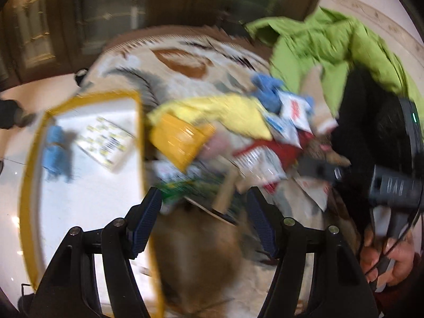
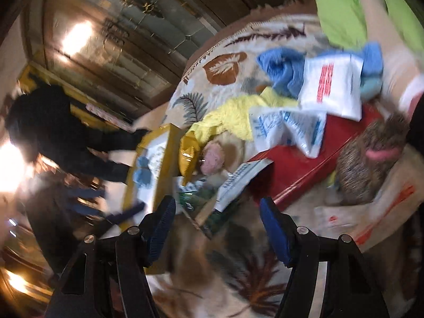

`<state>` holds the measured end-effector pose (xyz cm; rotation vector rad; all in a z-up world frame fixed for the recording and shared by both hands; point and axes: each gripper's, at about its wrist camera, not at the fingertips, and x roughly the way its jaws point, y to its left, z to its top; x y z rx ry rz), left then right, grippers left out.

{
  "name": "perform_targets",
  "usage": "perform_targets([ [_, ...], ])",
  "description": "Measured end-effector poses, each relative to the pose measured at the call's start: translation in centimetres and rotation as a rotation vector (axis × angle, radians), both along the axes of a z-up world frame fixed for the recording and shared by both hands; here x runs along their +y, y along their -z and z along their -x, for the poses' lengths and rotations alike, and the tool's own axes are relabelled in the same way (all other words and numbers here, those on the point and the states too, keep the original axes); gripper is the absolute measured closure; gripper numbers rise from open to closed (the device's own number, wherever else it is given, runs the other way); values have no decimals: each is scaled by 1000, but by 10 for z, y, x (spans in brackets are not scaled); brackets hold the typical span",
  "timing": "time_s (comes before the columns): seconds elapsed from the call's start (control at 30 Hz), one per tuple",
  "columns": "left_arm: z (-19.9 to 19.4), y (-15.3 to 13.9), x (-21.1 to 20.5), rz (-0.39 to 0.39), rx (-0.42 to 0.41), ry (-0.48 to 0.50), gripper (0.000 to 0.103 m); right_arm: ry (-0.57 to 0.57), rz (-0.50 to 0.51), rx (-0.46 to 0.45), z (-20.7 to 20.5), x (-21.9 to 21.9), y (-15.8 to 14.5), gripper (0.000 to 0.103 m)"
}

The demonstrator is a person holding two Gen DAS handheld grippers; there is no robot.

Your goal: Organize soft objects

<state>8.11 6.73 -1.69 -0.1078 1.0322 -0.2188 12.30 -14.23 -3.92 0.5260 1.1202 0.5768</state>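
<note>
In the tray [image 1: 29, 185], blue cloth [image 1: 55, 153], leaflet [image 1: 106, 140]

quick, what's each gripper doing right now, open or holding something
left gripper: open, holding nothing, over the pile on the rug.
right gripper: open, holding nothing.

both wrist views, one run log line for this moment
left gripper open | right gripper open | both over pile | yellow cloth untouched | blue cloth in tray
</note>
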Motion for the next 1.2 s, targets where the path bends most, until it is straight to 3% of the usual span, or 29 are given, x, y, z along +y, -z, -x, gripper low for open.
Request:
perform_targets([
  [0.3, -2, 31, -27, -26, 86, 26, 37, 13, -13, 65, -16, 13, 18, 33],
  [0.73, -18, 51, -24, -8, 96, -17, 37, 31, -23, 127, -27, 14, 42, 36],
  [1.07, -12, 53, -24, 155, 162, -5, 37, 34, -37, 123, -27, 7, 44, 36],
  [1.2, -19, 53, -21, 155, 140, -28, 37, 34, -32, 115, -29, 7, 44, 38],
])
